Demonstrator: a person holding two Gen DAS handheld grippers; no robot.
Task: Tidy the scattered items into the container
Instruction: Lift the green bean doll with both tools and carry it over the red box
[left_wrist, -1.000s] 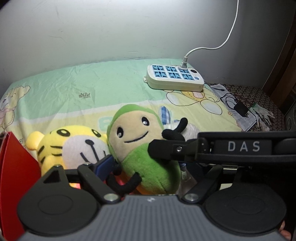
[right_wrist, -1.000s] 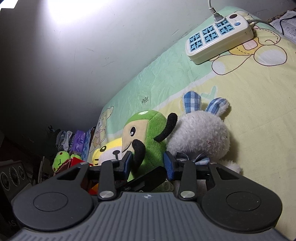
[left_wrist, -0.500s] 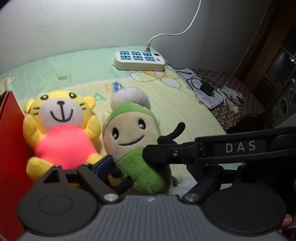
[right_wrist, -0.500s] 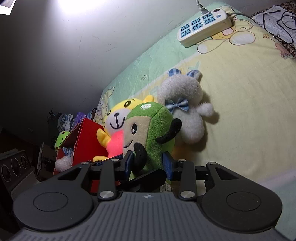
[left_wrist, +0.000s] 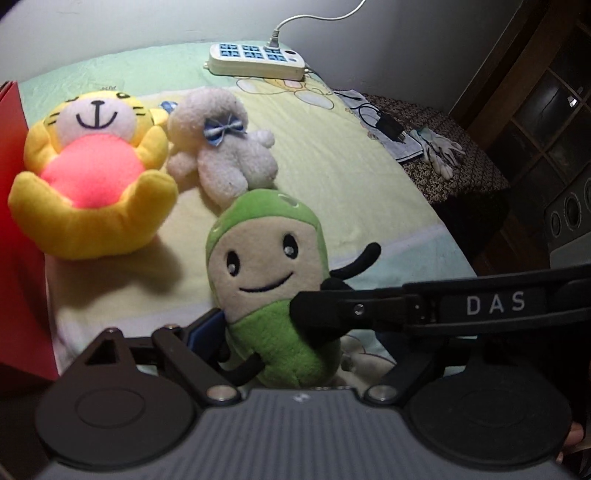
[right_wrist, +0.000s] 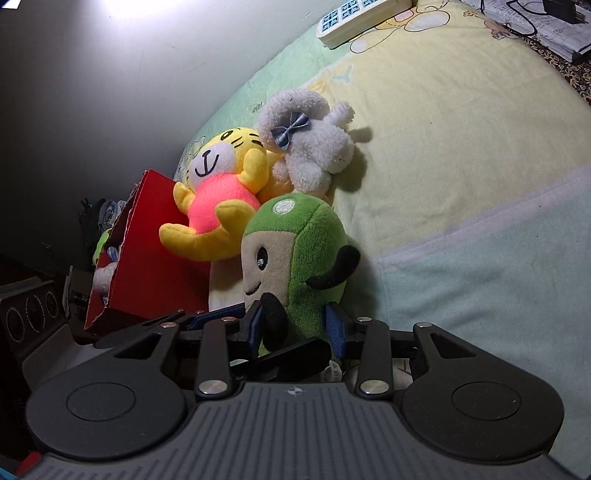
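1. Blue-padded fingers (right_wrist: 334, 326) of the right claw (right_wrist: 295, 328) are pressed against both sides of the green plush doll with a cream smiling face and black arms (right_wrist: 301, 258), holding it upright by its lower body.
2. Black and narrow, the right claw's finger (left_wrist: 332, 317) crosses the left wrist view and presses into the green doll (left_wrist: 269, 280) from the side.
3. On the left claw (left_wrist: 280, 332), one blue pad (left_wrist: 205, 326) sits just beside the doll's other flank; its second finger is hidden behind the right claw, so I cannot tell whether this claw grips the doll or stands wide.
4. Beyond the green doll, a yellow plush tiger with a white muzzle and pink belly (right_wrist: 218, 192) lies on its back on the bed, close to the doll.
5. Just beside the tiger, farther still from the doll, a fluffy white plush rabbit with a blue checked bow (right_wrist: 314, 147) lies touching the tiger.
6. Left of the doll, past the tiger, stands a red cardboard box (right_wrist: 147, 243), open on top, with the tiger leaning on its wall.
7. Under all three toys spreads a pale yellow and green cartoon-print bedsheet (right_wrist: 461, 147).
8. Far behind the doll, near the wall, a white power strip with blue sockets (left_wrist: 258, 61) rests on the sheet.
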